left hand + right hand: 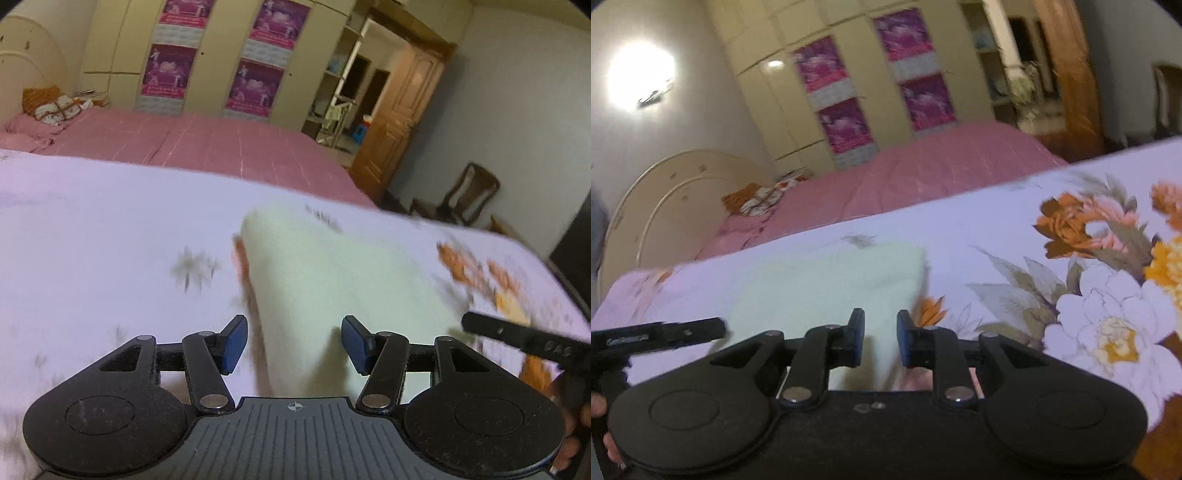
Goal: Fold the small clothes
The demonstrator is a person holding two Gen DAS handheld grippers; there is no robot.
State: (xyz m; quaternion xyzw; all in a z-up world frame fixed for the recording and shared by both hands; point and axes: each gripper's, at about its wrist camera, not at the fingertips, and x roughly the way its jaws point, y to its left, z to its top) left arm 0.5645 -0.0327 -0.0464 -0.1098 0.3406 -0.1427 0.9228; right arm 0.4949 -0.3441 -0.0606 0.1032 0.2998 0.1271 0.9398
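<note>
In the left wrist view, the left tool (293, 341) has its two blue-padded fingers (233, 343) spread wide, and nothing is pinched between them; it hovers low over a floral sheet (92, 221), lilac-white in colour, which covers the near surface. The small cloth (332, 280), pale cream-green and folded, lies on this sheet directly in front of the tool, its near part reaching between the two fingers; whether it touches them, I cannot tell, because the picture is blurred. A thin pinkish edge shows along the left side of the cloth. At the right edge of the view a black part of the right tool (524, 339) comes in, over the orange flowers printed near the right edge of the sheet. Behind the sheet is a bed with a pink cover (207, 140), then a cream wardrobe (110, 40) with purple posters (168, 72), and a wooden door (406, 110) to the right.

In the right wrist view, the right tool (881, 339) has its fingers apart with a moderate gap; it holds nothing. The small cloth (831, 284) lies on the floral sheet (979, 229) just ahead and slightly to the left of the fingers, near the far edge of the sheet; large printed flowers (1108, 314) fill the sheet to the right. A black part of the left tool (665, 334) enters from the left edge; the pink bed (923, 177) and a cream headboard (665, 199) stand behind.
</note>
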